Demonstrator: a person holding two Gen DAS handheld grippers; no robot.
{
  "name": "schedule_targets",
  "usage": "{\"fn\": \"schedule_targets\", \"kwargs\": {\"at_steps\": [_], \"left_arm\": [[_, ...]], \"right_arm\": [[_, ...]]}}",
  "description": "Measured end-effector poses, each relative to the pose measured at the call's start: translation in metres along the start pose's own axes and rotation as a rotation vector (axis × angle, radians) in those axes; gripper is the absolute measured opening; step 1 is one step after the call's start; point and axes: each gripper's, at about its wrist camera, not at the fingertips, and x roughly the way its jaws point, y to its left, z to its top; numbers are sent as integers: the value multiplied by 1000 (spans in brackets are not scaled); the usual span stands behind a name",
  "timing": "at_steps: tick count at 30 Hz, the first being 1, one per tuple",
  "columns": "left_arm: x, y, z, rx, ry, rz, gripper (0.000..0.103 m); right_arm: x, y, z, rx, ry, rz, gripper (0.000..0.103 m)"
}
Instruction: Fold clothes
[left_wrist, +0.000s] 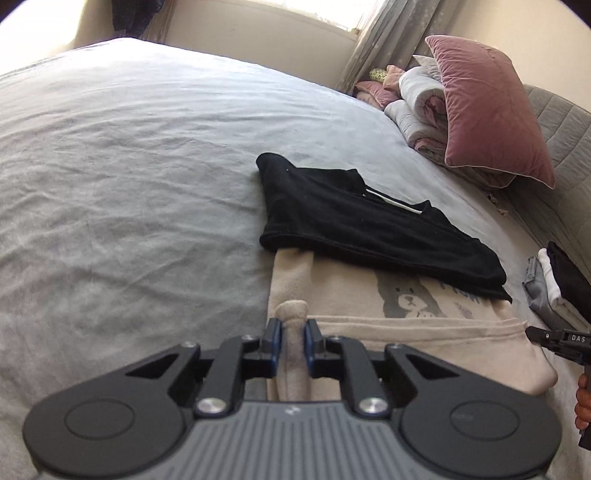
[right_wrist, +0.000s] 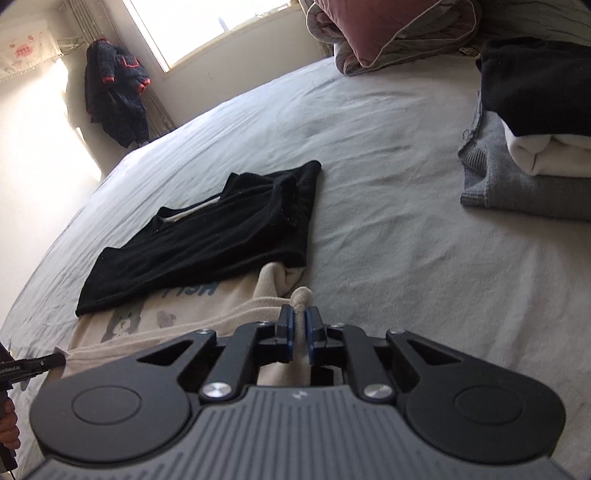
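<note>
Both claws are closed on the near hem of a beige fleece garment (left_wrist: 424, 332) lying low and centre on the bed (left_wrist: 129, 166). The left claw (left_wrist: 293, 332) pinches a bunched fold of the beige fabric at the garment's left corner. The right claw (right_wrist: 299, 319) pinches a similar fold at the opposite corner, low centre in its own view. Taking two corners at once points to a lengthwise fold, the hem to be carried up as one edge; this is judgement only.

A black top (left_wrist: 369, 229), already folded, lies across the far part of the beige garment, covering part of its grey bear print. Why it rests there cannot be told; it appears likely to hinder a fold unless removed or carried along.

A stack of folded clothes (right_wrist: 535, 147) sits at the upper right of the right wrist view, well apart, evidently the place for finished pieces. A pink cushion (left_wrist: 491, 110) and rolled bedding occupy the upper right of the left wrist view.
</note>
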Motion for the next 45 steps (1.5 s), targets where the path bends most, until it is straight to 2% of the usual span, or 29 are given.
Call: {"fn": "schedule_targets", "kwargs": {"at_steps": [2, 5, 6, 7, 8, 13, 16, 18, 23, 28, 31, 32, 33, 35, 39, 42, 45], "left_arm": [[-4, 1, 1, -20, -4, -25, 22], [-3, 0, -1, -24, 0, -6, 22], [-2, 0, -2, -28, -1, 6, 10], [-2, -1, -3, -34, -11, 12, 8], [-3, -2, -4, -40, -20, 18, 7], [-20, -9, 4, -52, -144, 3, 7], [-20, -12, 12, -52, -172, 5, 7], [-16, -14, 18, -54, -182, 9, 7], [10, -13, 29, -45, -167, 49, 7], [43, -1, 31, -95, -89, 86, 8], [39, 0, 33, -120, -56, 79, 19], [35, 0, 33, -119, -38, 76, 31], [31, -1, 33, -114, -14, 72, 39], [21, 0, 32, -105, 32, 72, 42], [-4, 8, 19, -142, 114, 48, 51], [-20, 15, 6, -173, 135, 23, 56], [-29, 26, -7, -244, 165, -30, 57]], "right_arm": [[-3, -2, -1, 10, 0, 8, 16], [-3, -5, -2, 38, 12, 24, 16], [-1, -6, -3, 47, 21, 27, 16], [1, -6, -5, 51, 25, 25, 16], [1, -5, -5, 51, 17, 18, 11], [-15, 8, 5, 39, -94, 13, 8], [-25, 17, 17, 14, -158, 26, 8], [-21, 18, 24, 9, -168, 22, 8], [6, 11, 31, 7, -129, -18, 8], [27, 3, 30, 20, -49, -54, 10], [19, -2, 33, 63, -12, -32, 14], [13, -2, 34, 62, -4, -28, 17], [6, -2, 34, 61, 3, -23, 20], [-8, -1, 33, 55, 17, -21, 42], [-36, 3, 20, 34, 39, -5, 43], [-50, 4, 6, 25, 48, 16, 43], [-56, 5, -9, -7, 75, 22, 43]]}}
